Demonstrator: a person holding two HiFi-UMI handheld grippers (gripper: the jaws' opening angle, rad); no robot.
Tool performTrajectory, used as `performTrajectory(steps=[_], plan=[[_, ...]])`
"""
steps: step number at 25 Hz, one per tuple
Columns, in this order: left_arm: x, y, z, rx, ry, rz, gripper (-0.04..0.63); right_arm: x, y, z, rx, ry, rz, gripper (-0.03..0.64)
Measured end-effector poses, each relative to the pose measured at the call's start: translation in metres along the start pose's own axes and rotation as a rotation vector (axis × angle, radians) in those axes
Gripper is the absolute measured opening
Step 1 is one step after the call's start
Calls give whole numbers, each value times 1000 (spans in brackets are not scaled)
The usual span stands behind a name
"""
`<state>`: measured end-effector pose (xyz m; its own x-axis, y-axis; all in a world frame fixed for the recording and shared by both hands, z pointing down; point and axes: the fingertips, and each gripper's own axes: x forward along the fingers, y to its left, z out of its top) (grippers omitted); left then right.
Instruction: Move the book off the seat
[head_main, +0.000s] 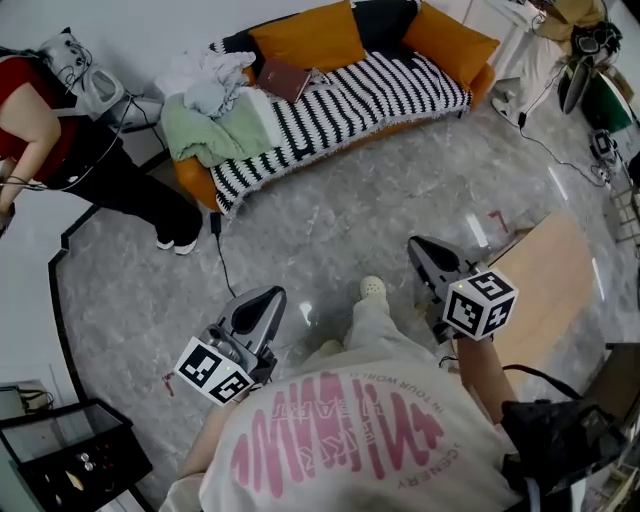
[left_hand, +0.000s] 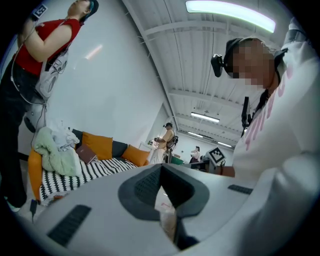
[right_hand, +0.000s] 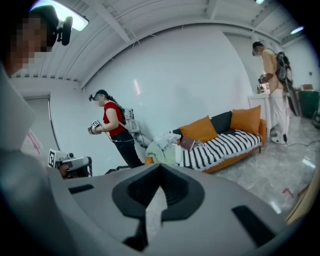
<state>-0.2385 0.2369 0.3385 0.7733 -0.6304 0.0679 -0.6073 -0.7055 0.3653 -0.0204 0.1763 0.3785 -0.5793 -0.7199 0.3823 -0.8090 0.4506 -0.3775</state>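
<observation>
A maroon book (head_main: 285, 78) leans against an orange cushion (head_main: 308, 38) on the striped sofa seat (head_main: 370, 95), next to a green blanket (head_main: 205, 130). It also shows in the left gripper view as the book (left_hand: 86, 153) and in the right gripper view as the book (right_hand: 188, 143). Both grippers hang over the grey floor, well short of the sofa. My left gripper (head_main: 274, 293) has its jaws together with nothing in them, tips (left_hand: 161, 172) meeting. My right gripper (head_main: 414, 244) is also shut and empty, as its own view (right_hand: 160, 171) shows.
A person in a red top (head_main: 40, 110) stands left of the sofa, holding grippers. A black cable (head_main: 222, 255) trails across the floor from the sofa's left end. A wooden board (head_main: 550, 280) lies at right, a black case (head_main: 70, 450) at bottom left. Another person (right_hand: 272, 65) stands beyond the sofa's far end.
</observation>
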Motion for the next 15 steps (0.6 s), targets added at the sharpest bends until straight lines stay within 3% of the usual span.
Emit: performTrajectory(steps=[6, 11, 15], plan=[[42, 18, 10, -99, -44, 45, 6, 26, -27, 23, 163, -12, 154, 9], [81, 41, 28, -159, -114, 77, 6, 72, -50, 62, 61, 21, 222, 9], [113, 55, 36, -125, -117, 104, 6, 102, -77, 86, 33, 67, 254, 9]])
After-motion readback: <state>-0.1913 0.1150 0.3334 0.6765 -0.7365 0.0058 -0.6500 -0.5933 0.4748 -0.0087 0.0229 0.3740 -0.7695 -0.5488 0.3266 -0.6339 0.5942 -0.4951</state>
